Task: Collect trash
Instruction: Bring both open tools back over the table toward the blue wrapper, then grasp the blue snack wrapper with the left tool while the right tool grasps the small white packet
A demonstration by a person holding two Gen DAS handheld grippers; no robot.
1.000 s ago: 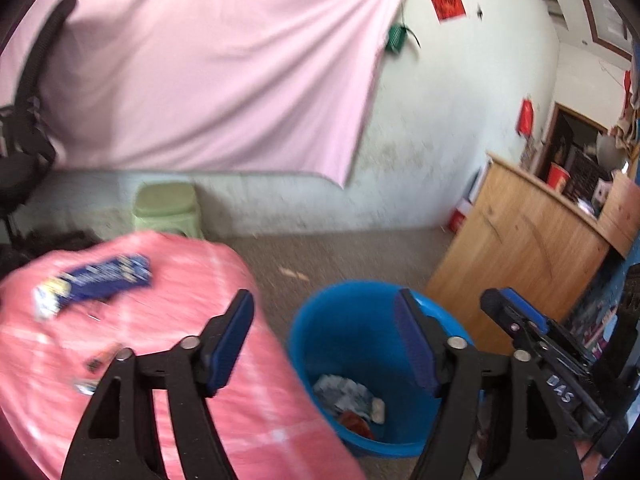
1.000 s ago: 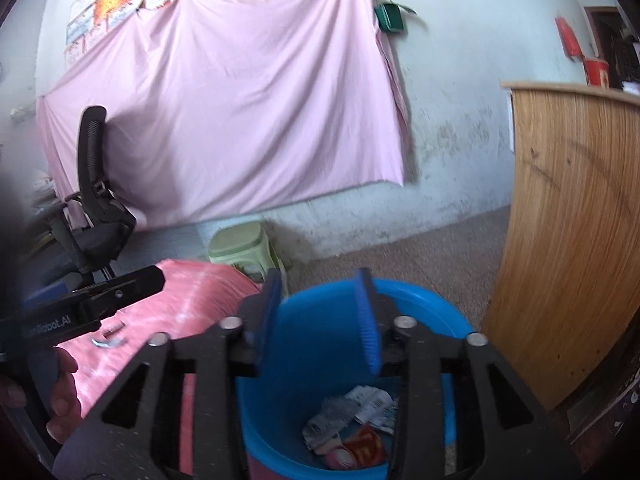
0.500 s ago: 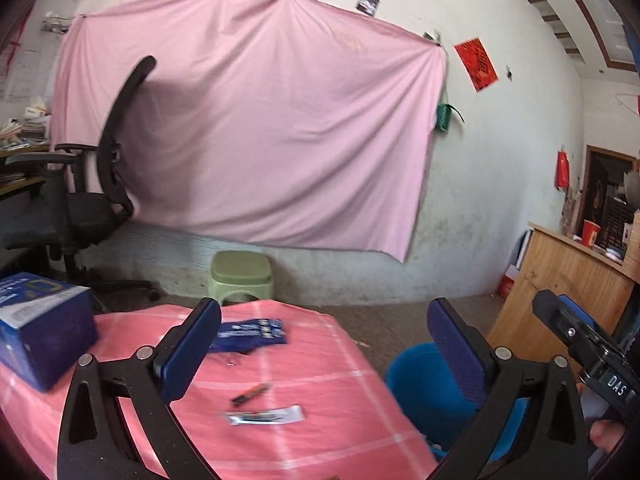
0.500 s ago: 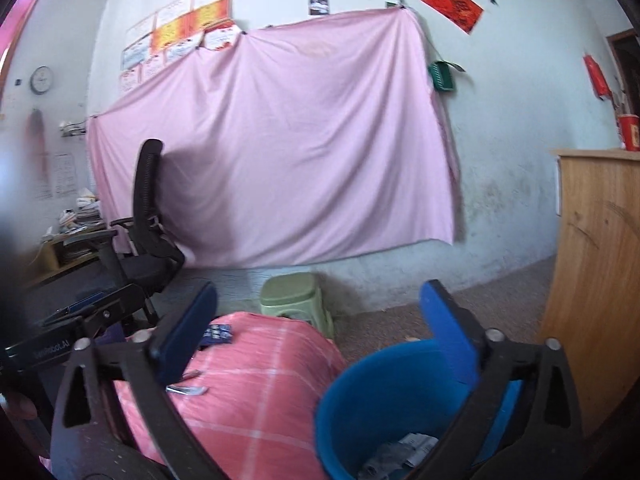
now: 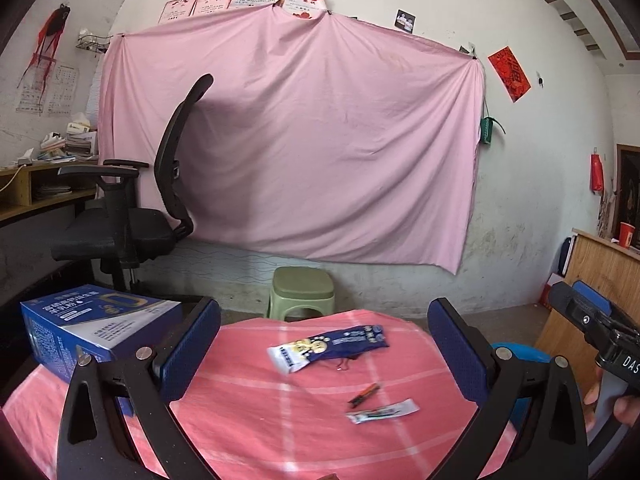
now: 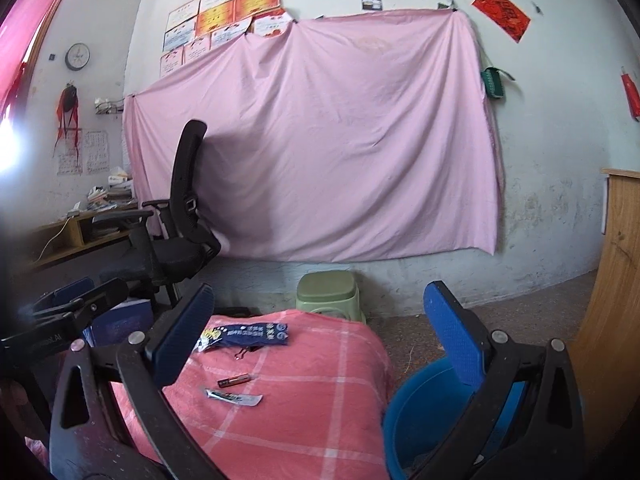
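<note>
A blue and white snack wrapper (image 5: 328, 347) lies on the pink checked tablecloth (image 5: 248, 412), with a small battery (image 5: 363, 395) and a small flat sachet (image 5: 382, 411) nearer me. The same wrapper (image 6: 244, 334), battery (image 6: 234, 380) and sachet (image 6: 233, 396) show in the right wrist view. My left gripper (image 5: 324, 348) is open and empty above the table. My right gripper (image 6: 320, 340) is open and empty above the table's right edge. A blue bin (image 6: 424, 412) stands on the floor to the right of the table; in the left wrist view only its rim (image 5: 520, 352) shows.
A blue carton (image 5: 88, 324) sits on the table's left side. A green stool (image 5: 302, 292) and a black office chair (image 5: 132, 216) stand behind the table by a pink sheet on the wall. A wooden counter (image 6: 616, 280) stands right of the bin.
Both grippers have lifted and swung left from over the blue bin to face the table. Both have opened wider.
</note>
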